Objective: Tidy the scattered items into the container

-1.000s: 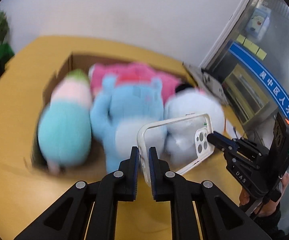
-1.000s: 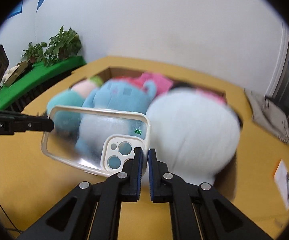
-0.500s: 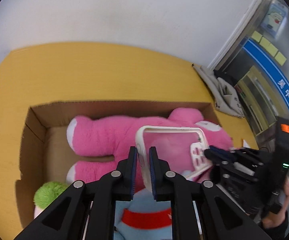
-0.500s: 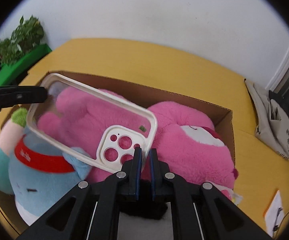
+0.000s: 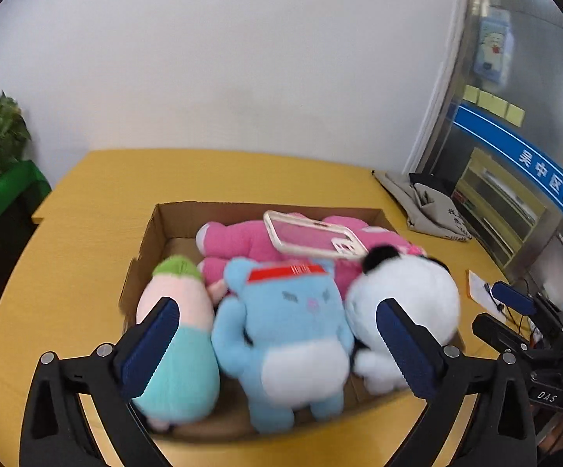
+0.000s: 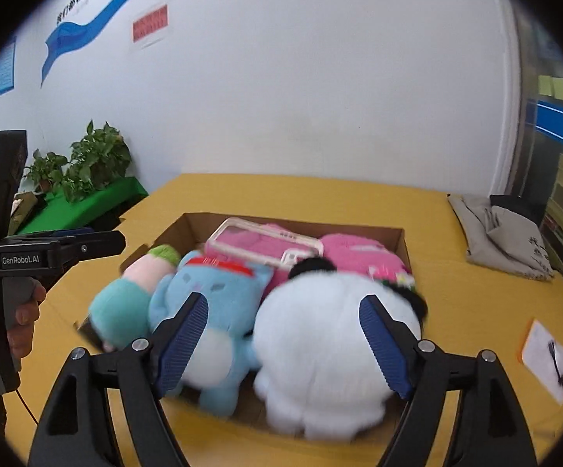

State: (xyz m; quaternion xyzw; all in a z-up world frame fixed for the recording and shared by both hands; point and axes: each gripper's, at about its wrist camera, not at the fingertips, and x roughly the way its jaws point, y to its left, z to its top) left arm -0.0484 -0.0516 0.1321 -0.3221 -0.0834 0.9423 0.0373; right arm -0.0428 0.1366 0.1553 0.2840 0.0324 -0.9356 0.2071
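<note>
Lying across the pink plush at the cardboard box's far edge, the phone case is resting free while the left gripper and right gripper are both gaping wide, holding nothing.

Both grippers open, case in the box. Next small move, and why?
Probably retreat both and scan the table for leftovers. The phone case lies on the pink plush inside the cardboard box; left gripper and right gripper are open and empty.
</note>
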